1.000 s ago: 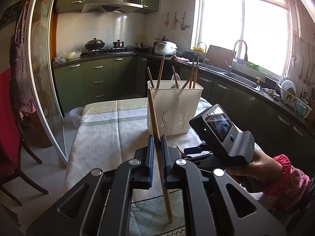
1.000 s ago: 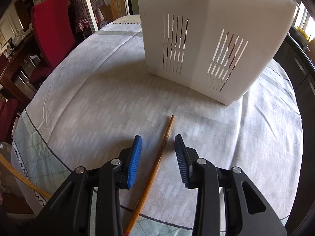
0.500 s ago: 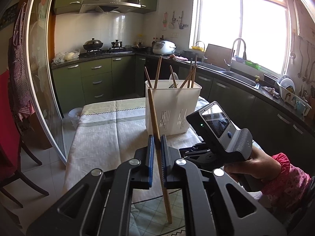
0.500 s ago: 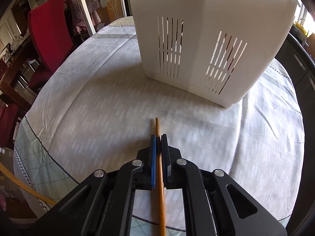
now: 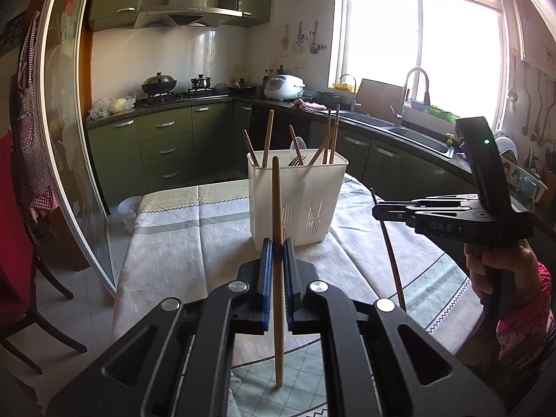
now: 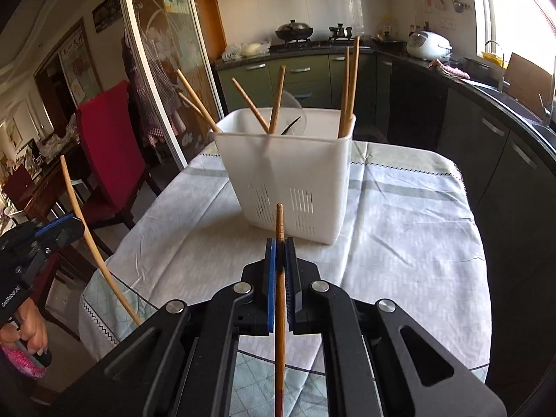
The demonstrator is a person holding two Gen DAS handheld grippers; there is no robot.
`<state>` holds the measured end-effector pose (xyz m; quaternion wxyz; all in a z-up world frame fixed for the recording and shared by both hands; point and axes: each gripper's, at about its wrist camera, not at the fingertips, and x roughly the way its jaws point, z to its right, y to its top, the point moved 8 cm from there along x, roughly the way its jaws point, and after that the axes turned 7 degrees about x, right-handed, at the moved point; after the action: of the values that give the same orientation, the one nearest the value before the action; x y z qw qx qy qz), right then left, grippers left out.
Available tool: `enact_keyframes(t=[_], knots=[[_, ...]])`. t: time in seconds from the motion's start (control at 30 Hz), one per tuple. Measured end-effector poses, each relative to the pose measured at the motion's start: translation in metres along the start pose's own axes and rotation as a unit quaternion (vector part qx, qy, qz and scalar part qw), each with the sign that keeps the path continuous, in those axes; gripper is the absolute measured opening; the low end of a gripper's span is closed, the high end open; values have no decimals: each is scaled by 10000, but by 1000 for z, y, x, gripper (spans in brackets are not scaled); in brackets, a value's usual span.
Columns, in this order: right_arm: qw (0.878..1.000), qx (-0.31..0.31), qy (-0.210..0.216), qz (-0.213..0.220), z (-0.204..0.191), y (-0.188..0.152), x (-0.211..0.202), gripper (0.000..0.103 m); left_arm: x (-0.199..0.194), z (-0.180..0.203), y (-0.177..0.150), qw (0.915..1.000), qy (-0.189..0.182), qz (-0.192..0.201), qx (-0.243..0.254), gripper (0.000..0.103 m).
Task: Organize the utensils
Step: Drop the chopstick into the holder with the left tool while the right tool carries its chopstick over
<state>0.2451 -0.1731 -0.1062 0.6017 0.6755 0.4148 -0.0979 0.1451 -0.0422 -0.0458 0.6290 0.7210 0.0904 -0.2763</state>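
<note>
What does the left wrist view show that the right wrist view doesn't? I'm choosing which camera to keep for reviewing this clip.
Only the left wrist view shows the sink faucet and the range hood. Only the right wrist view shows the red chair and the dining room behind it. Both show the white utensil holder with chopsticks standing in it, the tablecloth, the stove pots, and each gripper, left gripper and right gripper, clamping one chopstick.

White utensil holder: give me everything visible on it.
The white utensil holder is a rectangular, opaque plastic bin, open-topped, with vertical drain slots low on its walls. It stands upright on the tablecloth. Several wooden chopsticks lean inside, plus a dark utensil and something clear I cannot identify. Neither gripper touches it.
</note>
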Motion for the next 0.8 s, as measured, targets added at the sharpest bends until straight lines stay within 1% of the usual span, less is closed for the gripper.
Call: enact_keyframes(t=[0.27, 0.43, 0.67, 0.8], knots=[[9994, 179, 86, 295, 10, -7, -45, 6, -1, 0, 18, 9999, -135, 99, -36, 6], [9988, 273, 117, 388, 15, -12, -58, 6, 0, -1, 36, 9995, -248, 165, -73, 6], [9982, 372, 160, 446, 20, -17, -69, 6, 0, 3, 74, 9985, -494, 199, -105, 6], [9978, 415, 171, 480, 25, -18, -71, 6, 0, 7, 103, 9981, -546, 297, -46, 6]])
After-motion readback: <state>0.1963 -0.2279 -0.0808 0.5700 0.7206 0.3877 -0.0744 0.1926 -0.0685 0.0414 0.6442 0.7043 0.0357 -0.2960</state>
